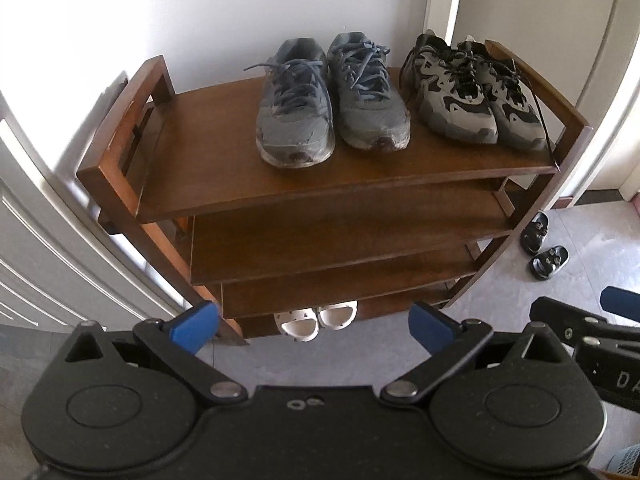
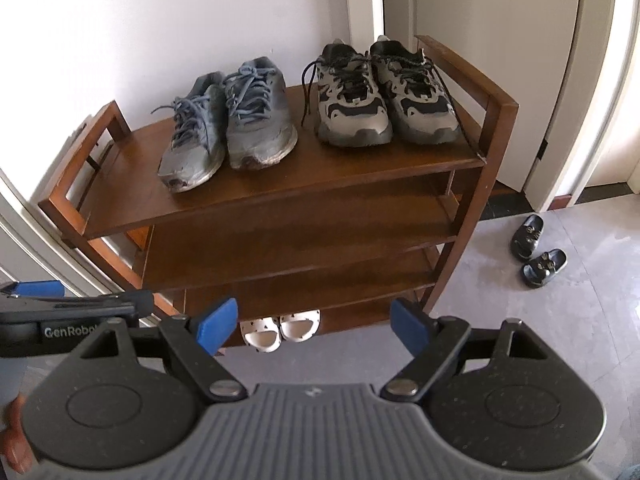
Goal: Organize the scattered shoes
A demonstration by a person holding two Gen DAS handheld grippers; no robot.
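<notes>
Black sandals (image 2: pixel 536 250) are found loose on the floor, right of the shoe rack (image 2: pixel 280 200), toes angled toward it. Right claw (image 2: pixel 312 326), spread and empty, is judged nearer; left claw (image 1: pixel 314 326) likewise spread, empty.

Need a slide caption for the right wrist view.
Open right gripper faces rack: two sneaker pairs on top, black sandals loose on floor.
</notes>
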